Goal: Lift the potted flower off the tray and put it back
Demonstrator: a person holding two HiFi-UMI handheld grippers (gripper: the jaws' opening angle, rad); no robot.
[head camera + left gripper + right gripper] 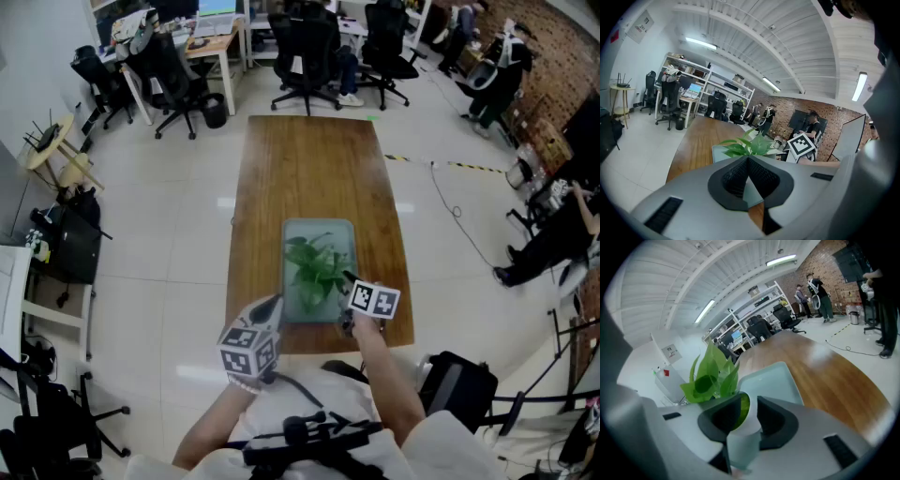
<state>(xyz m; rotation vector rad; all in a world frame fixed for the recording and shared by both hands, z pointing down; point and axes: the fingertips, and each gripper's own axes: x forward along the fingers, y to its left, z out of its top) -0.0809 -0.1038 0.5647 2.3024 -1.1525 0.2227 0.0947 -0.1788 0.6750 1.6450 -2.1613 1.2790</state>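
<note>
right claw is pinching the potted flower by its rim, tray lying just ahead, left claw sitting pressed together.

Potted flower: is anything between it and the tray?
Nothing visible does. The right gripper pinches the potted flower by its rim at the near end of the tray; the rest of it lies bare.

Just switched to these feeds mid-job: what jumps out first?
The green potted flower stands out first, on the pale tray at the near end of the long wooden table. The right gripper has its jaws closed on the pot's white rim, one pad inside and one outside. The left gripper hangs shut and empty by the table's near edge.
</note>
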